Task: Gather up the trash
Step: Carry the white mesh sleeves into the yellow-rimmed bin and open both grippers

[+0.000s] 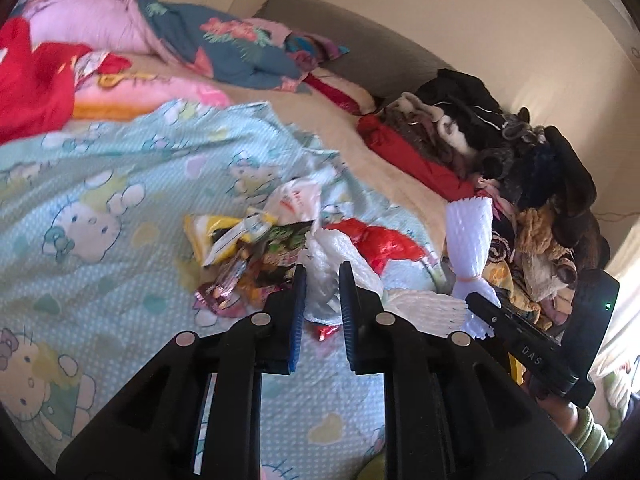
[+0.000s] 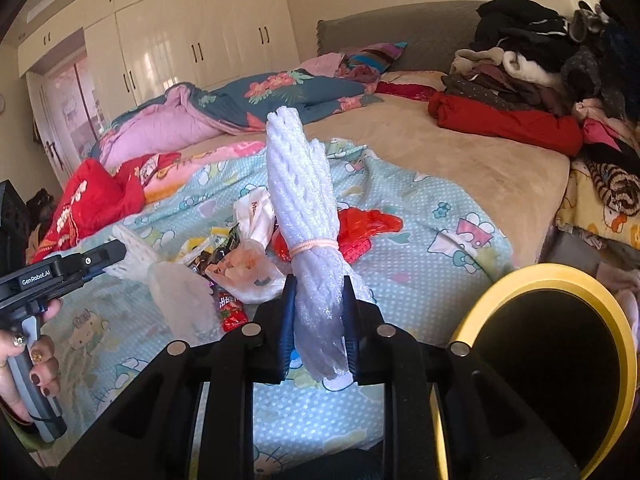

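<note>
A pile of trash lies on the Hello Kitty sheet (image 1: 100, 184): snack wrappers (image 1: 240, 248), a red plastic bag (image 1: 380, 244) and a white plastic bag (image 2: 256, 216). My right gripper (image 2: 318, 320) is shut on a bundle of white foam netting (image 2: 304, 184) tied with a pink band and holds it upright above the bed; the bundle also shows in the left wrist view (image 1: 470, 236). My left gripper (image 1: 322, 280) is shut on a piece of white foam net (image 1: 328, 268) at the pile's near edge; from the right wrist view it (image 2: 116, 254) holds that net (image 2: 140, 258).
A yellow-rimmed black bin (image 2: 560, 272) stands at the bed's near right corner. A heap of clothes (image 2: 540, 80) covers the bed's right side. Quilts (image 2: 224, 112) and a red garment (image 2: 88, 204) lie at the far left. Wardrobes (image 2: 180, 40) line the back wall.
</note>
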